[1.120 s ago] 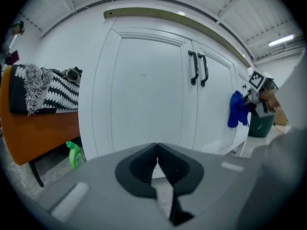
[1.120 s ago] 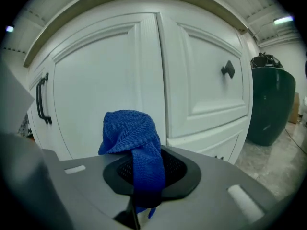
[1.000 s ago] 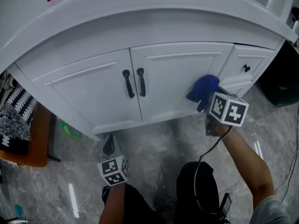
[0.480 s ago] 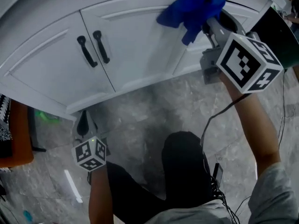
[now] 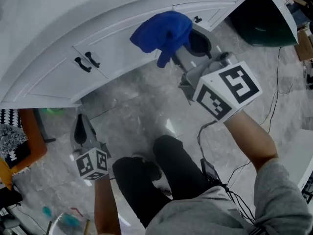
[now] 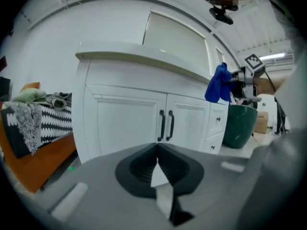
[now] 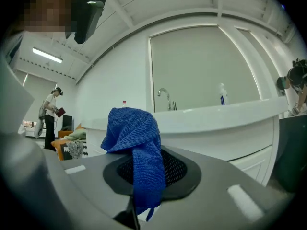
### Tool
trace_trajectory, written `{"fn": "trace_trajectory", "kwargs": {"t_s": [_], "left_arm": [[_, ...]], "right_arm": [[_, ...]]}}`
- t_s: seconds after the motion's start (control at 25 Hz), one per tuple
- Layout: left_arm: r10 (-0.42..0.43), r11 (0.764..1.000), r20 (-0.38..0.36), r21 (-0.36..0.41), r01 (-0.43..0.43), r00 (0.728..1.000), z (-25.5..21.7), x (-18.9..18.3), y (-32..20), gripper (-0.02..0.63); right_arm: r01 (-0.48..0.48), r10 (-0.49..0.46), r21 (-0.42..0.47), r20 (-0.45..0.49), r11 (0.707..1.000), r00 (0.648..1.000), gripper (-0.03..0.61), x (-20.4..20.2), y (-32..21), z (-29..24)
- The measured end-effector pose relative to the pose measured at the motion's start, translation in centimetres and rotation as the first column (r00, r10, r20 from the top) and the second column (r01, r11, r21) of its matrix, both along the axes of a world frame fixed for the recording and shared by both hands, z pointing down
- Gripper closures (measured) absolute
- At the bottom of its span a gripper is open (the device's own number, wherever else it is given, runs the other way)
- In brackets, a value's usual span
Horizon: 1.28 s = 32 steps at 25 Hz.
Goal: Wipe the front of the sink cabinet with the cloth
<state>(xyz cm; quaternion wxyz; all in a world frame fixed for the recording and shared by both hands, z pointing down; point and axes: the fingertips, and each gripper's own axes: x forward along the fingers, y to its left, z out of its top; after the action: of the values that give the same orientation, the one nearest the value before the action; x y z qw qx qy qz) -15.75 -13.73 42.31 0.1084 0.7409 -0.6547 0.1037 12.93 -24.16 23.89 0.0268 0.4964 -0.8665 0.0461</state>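
While the blue cloth [image 5: 164,29] is clamped in the right gripper [image 5: 173,56] near the countertop [image 5: 54,18] edge, the left gripper [image 5: 81,127] closed empty, wiping seems paused; pressing onto the sink cabinet [image 5: 117,50] front is needed.

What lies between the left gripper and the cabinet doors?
Only bare grey floor lies between the left gripper and the cabinet doors, as the head view shows.
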Motion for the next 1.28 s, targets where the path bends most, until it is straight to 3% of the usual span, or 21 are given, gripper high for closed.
{"fn": "trace_trajectory", "kwargs": {"t_s": [0.12,0.36,0.68,0.88,1.28], "left_arm": [[0.015,0.999,-0.015,-0.030,-0.016,1.000,-6.6,0.3,1.7,0.603],[0.054,0.992,-0.070,-0.109,-0.062,0.996,-22.2,2.5,6.9,0.603],[0.244,0.969,-0.182,0.021,-0.245,0.952,-41.1,8.2,12.0,0.603],[0.279,0.958,-0.135,0.113,-0.265,0.951,-46.0,8.9,13.9,0.603],[0.251,0.962,-0.086,0.132,-0.239,0.964,-49.1,7.4,16.7,0.603]], "right_arm": [[0.030,-0.029,-0.038,0.001,0.999,1.000,0.503,0.5,1.7,-5.8],[-0.007,0.000,-0.062,-0.108,0.998,0.994,0.502,3.8,7.0,-19.5],[-0.058,0.051,-0.117,-0.060,0.991,0.997,0.502,5.4,14.4,-31.9],[-0.107,0.105,-0.100,-0.020,0.989,0.994,0.501,4.7,18.0,-35.3],[-0.107,0.108,-0.056,0.021,0.993,0.994,0.502,3.9,20.9,-36.8]]}}
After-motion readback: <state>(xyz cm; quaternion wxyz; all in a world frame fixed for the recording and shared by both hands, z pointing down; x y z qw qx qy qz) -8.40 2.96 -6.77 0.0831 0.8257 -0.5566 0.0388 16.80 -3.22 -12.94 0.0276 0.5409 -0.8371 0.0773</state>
